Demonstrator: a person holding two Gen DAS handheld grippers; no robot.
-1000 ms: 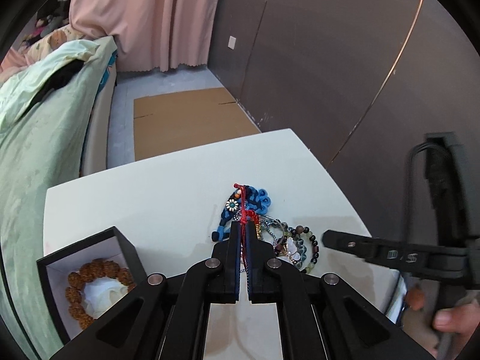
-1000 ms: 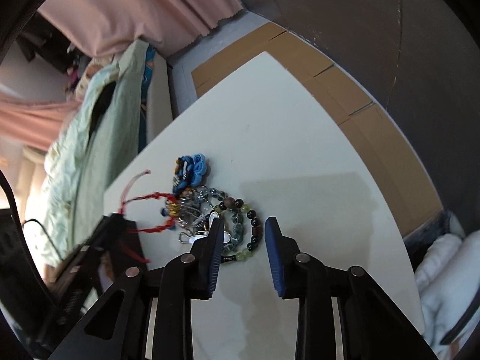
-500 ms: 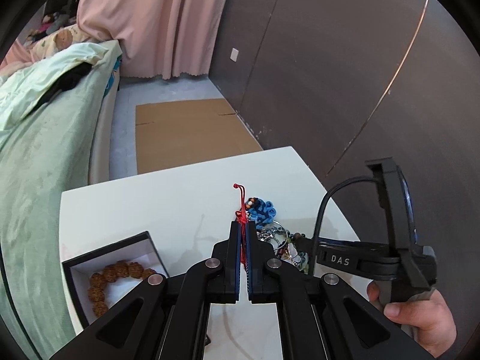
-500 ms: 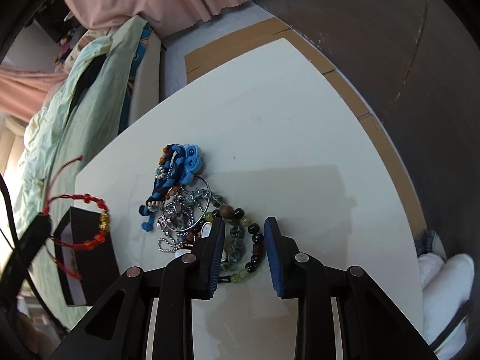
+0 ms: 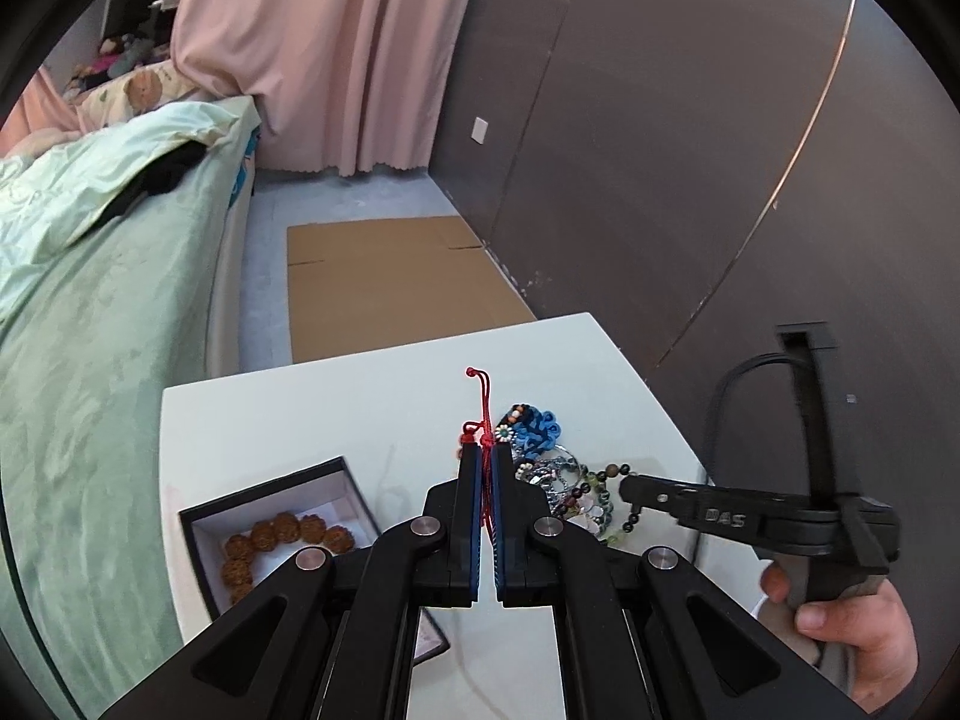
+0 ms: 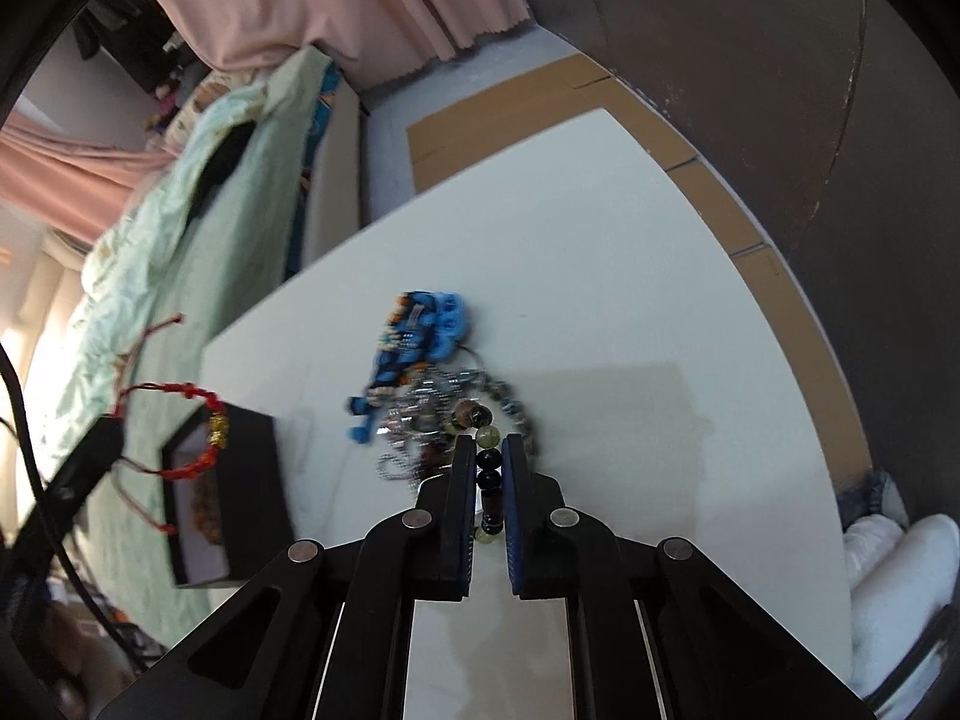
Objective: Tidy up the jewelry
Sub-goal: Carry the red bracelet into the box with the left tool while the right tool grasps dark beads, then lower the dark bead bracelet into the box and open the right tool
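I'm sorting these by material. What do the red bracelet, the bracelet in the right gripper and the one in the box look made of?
Red bracelet: knotted cord, matte, one shiny gold-coloured bead. Multicoloured bead bracelet: glossy stone or glass, by its highlights. Brown bead bracelet: rough, matte, probably seed or carved wood.

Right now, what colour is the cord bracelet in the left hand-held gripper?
Red, with a gold bead; the bracelet shows best in the right wrist view.

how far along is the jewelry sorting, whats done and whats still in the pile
Done: a brown bead bracelet lies in the open black box. In hand: the left gripper is shut on the red cord bracelet, lifted clear; the right gripper has just closed on the multicolour bead bracelet. Left: the blue knotted piece and silver chain on the white table.
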